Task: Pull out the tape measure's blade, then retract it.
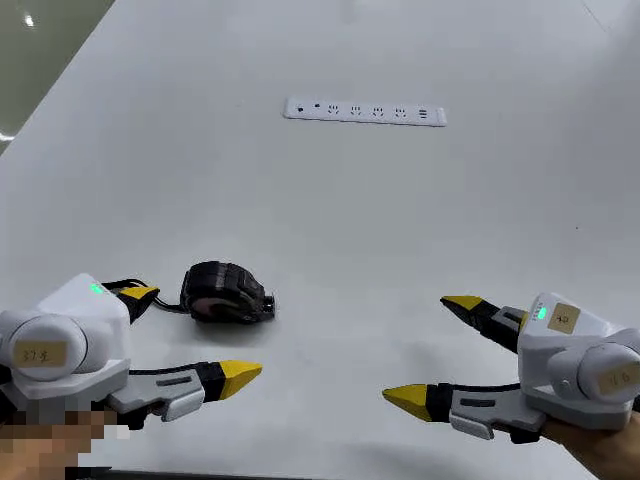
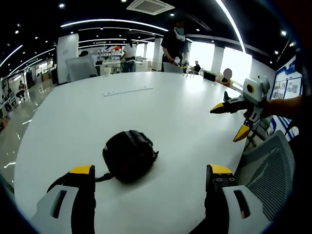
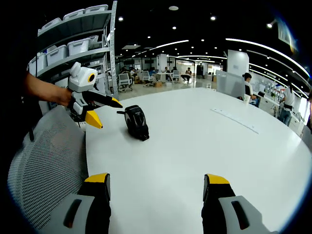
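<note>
Left gripper [image 1: 200, 331], jaws wide and empty, has the tape [image 1: 224, 292] on the table [image 1: 400, 220] at its 12 o'clock. It should clamp the case squarely. Right gripper [image 1: 425, 348], equally wide and empty, should pinch the blade's hook.

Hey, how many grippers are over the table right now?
2. The left gripper is at the near left, jaws open, with the tape measure just ahead of it. The right gripper is at the near right, also open, apart from the tape measure.
</note>
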`<state>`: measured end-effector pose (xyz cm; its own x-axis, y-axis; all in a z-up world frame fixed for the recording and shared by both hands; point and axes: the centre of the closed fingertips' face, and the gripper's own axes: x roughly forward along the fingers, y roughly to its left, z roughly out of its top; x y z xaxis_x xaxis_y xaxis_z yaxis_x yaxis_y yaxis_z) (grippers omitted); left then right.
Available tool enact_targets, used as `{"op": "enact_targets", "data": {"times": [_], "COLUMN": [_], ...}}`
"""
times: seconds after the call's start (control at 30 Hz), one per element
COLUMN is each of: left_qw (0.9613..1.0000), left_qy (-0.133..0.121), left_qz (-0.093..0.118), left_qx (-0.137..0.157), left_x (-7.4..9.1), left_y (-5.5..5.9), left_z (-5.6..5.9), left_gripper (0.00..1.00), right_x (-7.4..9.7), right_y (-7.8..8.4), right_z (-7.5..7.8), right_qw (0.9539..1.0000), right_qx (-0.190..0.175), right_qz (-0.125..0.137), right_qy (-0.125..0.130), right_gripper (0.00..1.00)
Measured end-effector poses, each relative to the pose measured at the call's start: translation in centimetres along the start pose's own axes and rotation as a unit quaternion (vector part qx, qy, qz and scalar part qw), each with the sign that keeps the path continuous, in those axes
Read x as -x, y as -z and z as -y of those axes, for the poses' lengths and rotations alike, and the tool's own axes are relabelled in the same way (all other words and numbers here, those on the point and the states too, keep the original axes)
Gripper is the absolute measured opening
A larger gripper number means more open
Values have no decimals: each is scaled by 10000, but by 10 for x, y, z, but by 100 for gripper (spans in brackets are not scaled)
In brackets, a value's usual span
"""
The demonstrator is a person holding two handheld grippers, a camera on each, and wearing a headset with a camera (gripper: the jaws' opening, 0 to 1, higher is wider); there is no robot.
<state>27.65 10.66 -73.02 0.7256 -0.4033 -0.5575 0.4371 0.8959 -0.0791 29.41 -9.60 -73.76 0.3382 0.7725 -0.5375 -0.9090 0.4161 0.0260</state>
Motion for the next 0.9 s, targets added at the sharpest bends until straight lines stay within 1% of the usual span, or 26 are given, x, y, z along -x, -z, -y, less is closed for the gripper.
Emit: {"op": "enact_targets", "data": {"times": [0.07,0.2,0.33,0.43,0.47,0.6,0.67,0.73,0.9], "left_qw": [10000,9999,9998,9997,9997,9996,9994,9994,9989], "left_qy": [14,39,87,105,137,127,138,188,231], "left_qz": [-3,65,159,159,156,114,133,133,191], "left_qx": [-41,-101,-57,-136,-138,-219,-272,-253,-370], "left_x": [2,6,10,13,14,16,17,17,18], "left_y": [1,1,0,2,2,4,4,5,4], "left_z": [2,4,6,7,7,7,7,9,10], "left_gripper": [91,92,96,99,99,99,99,99,99], "right_x": [3,7,10,11,12,12,12,12,11], "right_y": [1,2,4,4,5,5,5,4,3], "right_z": [0,-2,-4,-5,-5,-6,-7,-7,-10], "right_qw": [10000,9998,9996,9994,9993,9991,9990,9989,9989], "right_qx": [-44,-117,-172,-202,-227,-244,-250,-248,-261], "right_qz": [41,110,181,236,248,275,306,328,334], "right_qy": [41,74,119,166,177,204,219,228,188], "right_gripper": [79,81,85,89,90,93,96,97,99]}}
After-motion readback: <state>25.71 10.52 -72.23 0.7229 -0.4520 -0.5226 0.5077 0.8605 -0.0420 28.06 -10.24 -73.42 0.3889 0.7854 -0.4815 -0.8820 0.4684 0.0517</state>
